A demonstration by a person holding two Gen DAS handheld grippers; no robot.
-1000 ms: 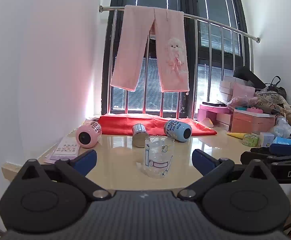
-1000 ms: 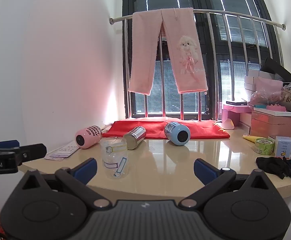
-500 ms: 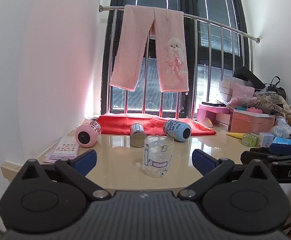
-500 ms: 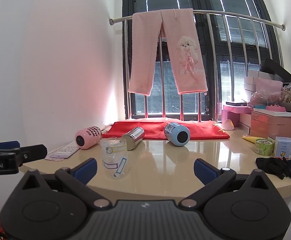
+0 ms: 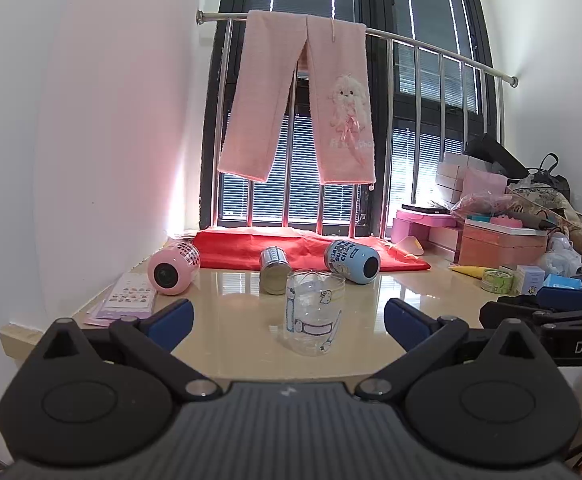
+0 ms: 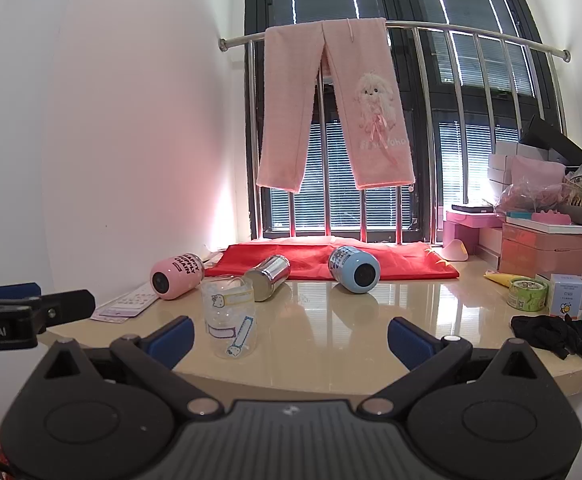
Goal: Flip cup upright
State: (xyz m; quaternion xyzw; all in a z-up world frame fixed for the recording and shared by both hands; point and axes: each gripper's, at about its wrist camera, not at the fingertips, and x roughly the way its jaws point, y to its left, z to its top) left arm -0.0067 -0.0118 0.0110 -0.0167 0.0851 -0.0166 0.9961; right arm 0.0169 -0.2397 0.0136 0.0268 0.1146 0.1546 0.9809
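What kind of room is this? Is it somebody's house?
Probably a home, on a wide window ledge: pink pants hang on the window rail, cups lie on the counter, and gift boxes are piled beside them.

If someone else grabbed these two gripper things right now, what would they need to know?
Left gripper: open, empty, short of the counter edge, aimed at the clear glass cup.
Right gripper: open, empty, also held back.
Clear glass cup stands near the counter's front edge. Pink cup, steel cup and blue cup lie on their sides behind it, by the red cloth.
Done: none of the three lying cups has been raised.
Left: grip a lying cup and stand it upright.
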